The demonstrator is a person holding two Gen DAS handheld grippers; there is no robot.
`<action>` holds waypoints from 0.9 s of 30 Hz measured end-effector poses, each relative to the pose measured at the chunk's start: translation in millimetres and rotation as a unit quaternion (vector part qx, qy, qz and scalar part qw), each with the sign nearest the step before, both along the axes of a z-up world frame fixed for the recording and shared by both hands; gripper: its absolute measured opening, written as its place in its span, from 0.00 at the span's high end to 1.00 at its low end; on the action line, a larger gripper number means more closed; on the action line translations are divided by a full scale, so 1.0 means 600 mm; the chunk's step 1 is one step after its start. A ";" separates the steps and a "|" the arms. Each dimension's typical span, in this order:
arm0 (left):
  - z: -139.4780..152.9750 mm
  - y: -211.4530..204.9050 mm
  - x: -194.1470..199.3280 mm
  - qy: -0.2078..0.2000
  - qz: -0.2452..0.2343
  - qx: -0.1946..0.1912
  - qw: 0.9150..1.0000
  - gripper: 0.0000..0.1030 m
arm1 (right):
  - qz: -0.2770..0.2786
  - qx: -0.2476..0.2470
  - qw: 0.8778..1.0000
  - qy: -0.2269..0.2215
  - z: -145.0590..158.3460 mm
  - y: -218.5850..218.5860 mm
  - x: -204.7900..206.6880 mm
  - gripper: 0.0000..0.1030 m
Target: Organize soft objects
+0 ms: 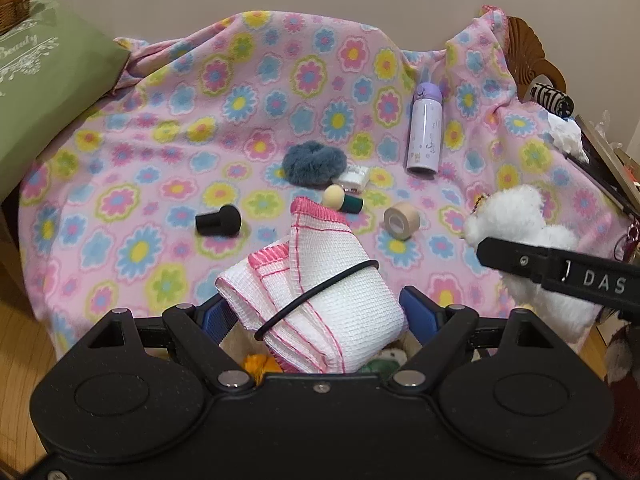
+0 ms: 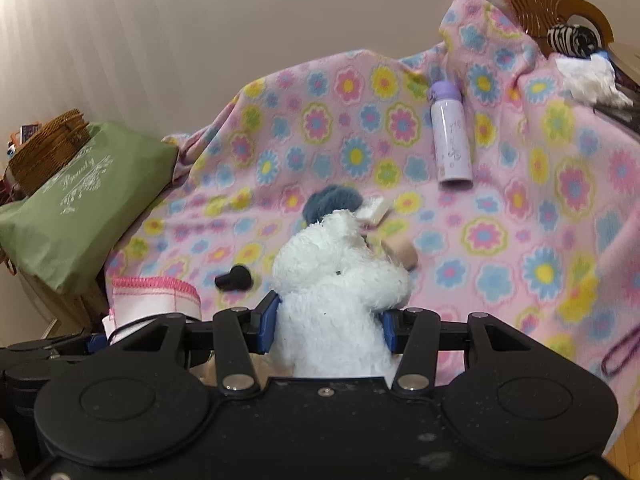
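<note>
My left gripper (image 1: 316,312) is shut on a folded white cloth with pink stitching (image 1: 320,280), bound by a black elastic band, and holds it above the near edge of the flowered blanket (image 1: 160,160). My right gripper (image 2: 330,328) is shut on a white fluffy plush toy (image 2: 336,280). That toy also shows at the right of the left wrist view (image 1: 528,240), and the cloth at the lower left of the right wrist view (image 2: 156,296). A grey-blue fuzzy scrunchie (image 1: 314,162) lies on the blanket further back.
On the blanket lie a purple bottle (image 1: 425,132), a black knob-shaped item (image 1: 218,220), a green-handled sponge applicator (image 1: 343,199), a tape roll (image 1: 401,218) and a small white packet (image 1: 354,178). A green bag (image 1: 44,92) and a wicker basket (image 2: 48,148) stand at left.
</note>
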State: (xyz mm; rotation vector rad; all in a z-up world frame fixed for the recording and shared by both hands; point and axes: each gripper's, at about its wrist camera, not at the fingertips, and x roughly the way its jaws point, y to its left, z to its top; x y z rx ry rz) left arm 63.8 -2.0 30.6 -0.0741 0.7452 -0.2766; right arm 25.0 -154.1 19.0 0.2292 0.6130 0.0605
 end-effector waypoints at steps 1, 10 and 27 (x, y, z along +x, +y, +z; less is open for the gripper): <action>-0.001 0.000 -0.006 0.001 0.001 -0.001 1.000 0.21 | 0.001 0.001 1.000 0.002 -0.003 0.002 -0.007 0.54; -0.016 -0.003 -0.052 0.010 0.008 0.006 1.000 0.21 | -0.003 0.013 1.000 0.020 -0.028 0.009 -0.067 0.54; -0.052 -0.004 -0.074 0.038 0.037 0.044 0.998 0.21 | -0.024 -0.009 0.998 0.055 -0.056 0.022 -0.103 0.53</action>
